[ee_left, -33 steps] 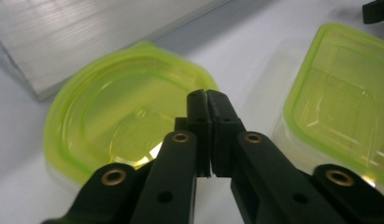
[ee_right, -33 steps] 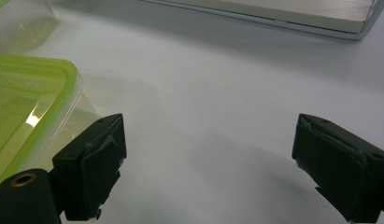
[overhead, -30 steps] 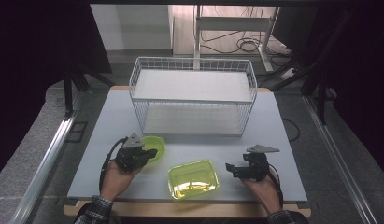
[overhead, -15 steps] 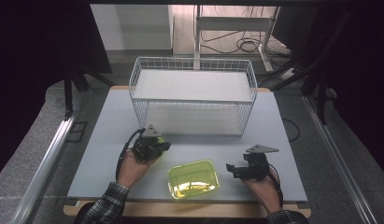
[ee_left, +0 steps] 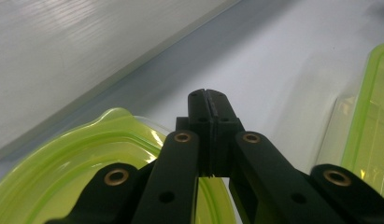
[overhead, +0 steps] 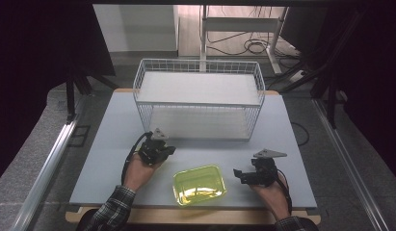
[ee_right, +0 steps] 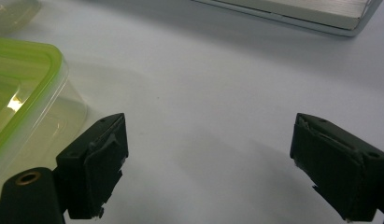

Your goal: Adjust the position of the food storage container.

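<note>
Left gripper [overhead: 159, 150] clenching shut, nothing showing between the jaws, hovering over a round green lid [ee_left: 82, 158] just left of the rectangular green container [overhead: 199, 185]. Right gripper [overhead: 244, 176] standing released, jaws wide, resting on the table [overhead: 292, 159] right of that container, wire basket [overhead: 198, 98] sitting beyond.

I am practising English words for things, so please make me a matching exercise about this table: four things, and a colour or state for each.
Things:
1. left gripper
2. right gripper
3. wire basket
4. rectangular container

Colour or state:
a. jaws wide apart
b. yellow-green, see-through
c. jaws pressed together
d. white

Pairs: 1-c, 2-a, 3-d, 4-b
</note>
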A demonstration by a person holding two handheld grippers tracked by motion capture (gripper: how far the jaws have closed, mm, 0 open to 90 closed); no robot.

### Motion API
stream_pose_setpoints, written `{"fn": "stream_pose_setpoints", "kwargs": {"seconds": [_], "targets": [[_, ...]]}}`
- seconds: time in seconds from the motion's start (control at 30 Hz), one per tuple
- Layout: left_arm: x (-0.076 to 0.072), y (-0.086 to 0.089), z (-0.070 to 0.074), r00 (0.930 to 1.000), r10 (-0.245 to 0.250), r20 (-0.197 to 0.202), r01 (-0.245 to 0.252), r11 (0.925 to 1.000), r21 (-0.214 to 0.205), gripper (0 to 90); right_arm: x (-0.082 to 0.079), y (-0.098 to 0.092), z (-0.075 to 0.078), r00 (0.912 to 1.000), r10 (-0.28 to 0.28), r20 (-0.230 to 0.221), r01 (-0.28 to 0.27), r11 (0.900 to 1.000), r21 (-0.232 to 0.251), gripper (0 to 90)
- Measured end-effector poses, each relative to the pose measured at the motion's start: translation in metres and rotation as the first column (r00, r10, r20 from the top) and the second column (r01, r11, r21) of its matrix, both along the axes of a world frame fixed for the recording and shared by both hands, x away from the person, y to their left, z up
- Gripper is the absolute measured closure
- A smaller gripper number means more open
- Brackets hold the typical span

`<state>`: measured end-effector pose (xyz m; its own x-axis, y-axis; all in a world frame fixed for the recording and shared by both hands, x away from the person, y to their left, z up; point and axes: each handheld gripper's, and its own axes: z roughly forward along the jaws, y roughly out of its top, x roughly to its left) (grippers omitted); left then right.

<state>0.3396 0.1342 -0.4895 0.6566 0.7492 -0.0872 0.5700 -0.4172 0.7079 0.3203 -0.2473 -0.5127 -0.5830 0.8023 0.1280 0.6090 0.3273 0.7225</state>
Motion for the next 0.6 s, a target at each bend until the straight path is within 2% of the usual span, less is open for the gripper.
{"fn": "stream_pose_setpoints", "kwargs": {"seconds": [0.37, 0.6], "targets": [[-0.014, 0.029, -0.004, 0.9982, 0.059, -0.009, -0.059, 0.9982, -0.009, 90.0, 0.000, 0.001, 0.000, 1.0000, 0.003, 0.000, -0.003, 1.0000, -0.001, 11.8], [-0.022, 0.050, -0.005, 0.9944, 0.105, -0.011, -0.106, 0.9943, -0.013, 90.0, 0.000, 0.001, 0.000, 1.0000, 0.005, -0.003, -0.005, 1.0000, -0.004, 11.9]]}}
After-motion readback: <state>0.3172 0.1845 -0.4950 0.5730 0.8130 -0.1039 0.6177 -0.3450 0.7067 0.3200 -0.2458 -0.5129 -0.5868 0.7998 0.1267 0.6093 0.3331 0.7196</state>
